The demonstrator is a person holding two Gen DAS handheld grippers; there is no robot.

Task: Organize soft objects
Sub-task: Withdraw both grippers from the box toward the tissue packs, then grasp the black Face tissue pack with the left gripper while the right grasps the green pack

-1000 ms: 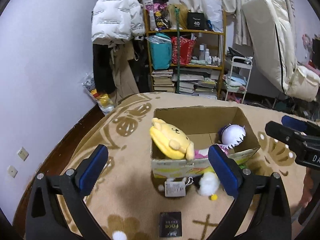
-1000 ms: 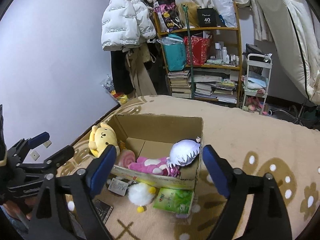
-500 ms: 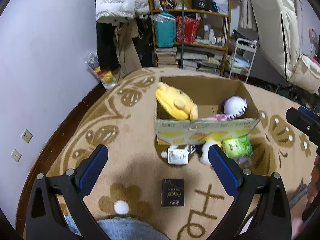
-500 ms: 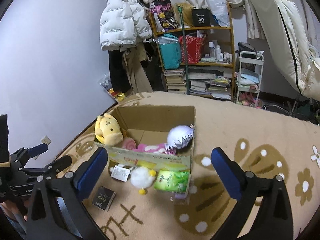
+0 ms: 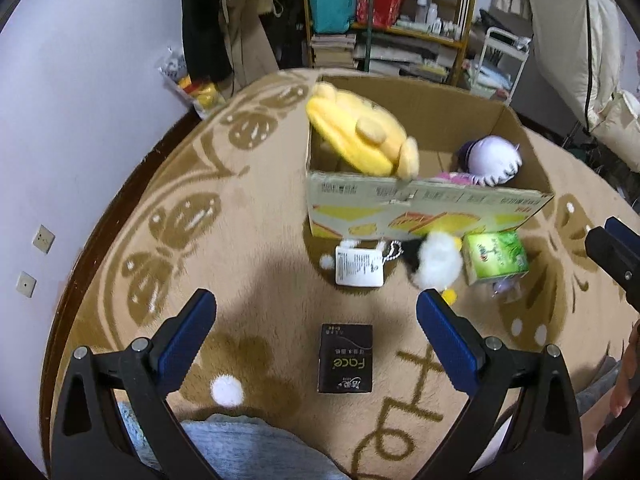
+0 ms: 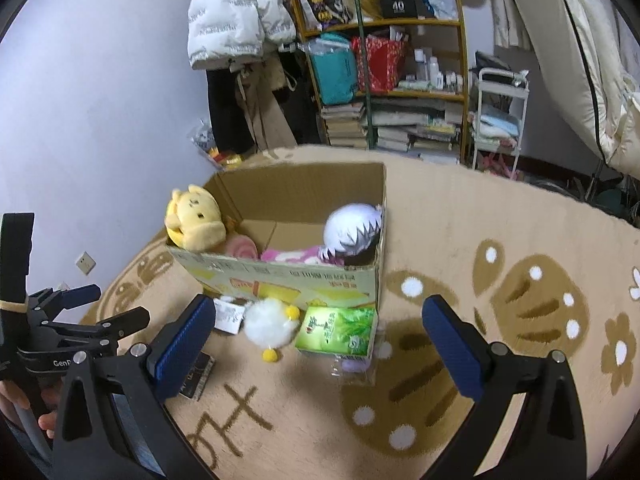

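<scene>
A cardboard box (image 5: 424, 208) (image 6: 280, 276) sits on the tan rug and holds a yellow plush (image 5: 360, 136) (image 6: 196, 220), a white-haired doll (image 5: 494, 158) (image 6: 352, 230) and pink soft items. In front of the box lie a white fluffy chick (image 5: 438, 266) (image 6: 270, 326), its paper tag (image 5: 360, 268), a green tissue pack (image 5: 494, 256) (image 6: 338, 328) and a black tissue pack (image 5: 346, 358). My left gripper (image 5: 316, 328) hangs open over the black pack. My right gripper (image 6: 316, 332) stands open above the chick and green pack, holding nothing.
A shelf (image 6: 384, 80) with books and bags, hanging coats, a white trolley (image 6: 500, 120) and a cream mattress (image 6: 592, 60) stand behind the rug. The purple wall runs along the left. A person's blue-clad knee (image 5: 248, 448) shows at the bottom.
Both grippers have sunk and tilted downward, so the items in front of the box came into view. The right jaws spread slightly wider. Nothing was grasped.
</scene>
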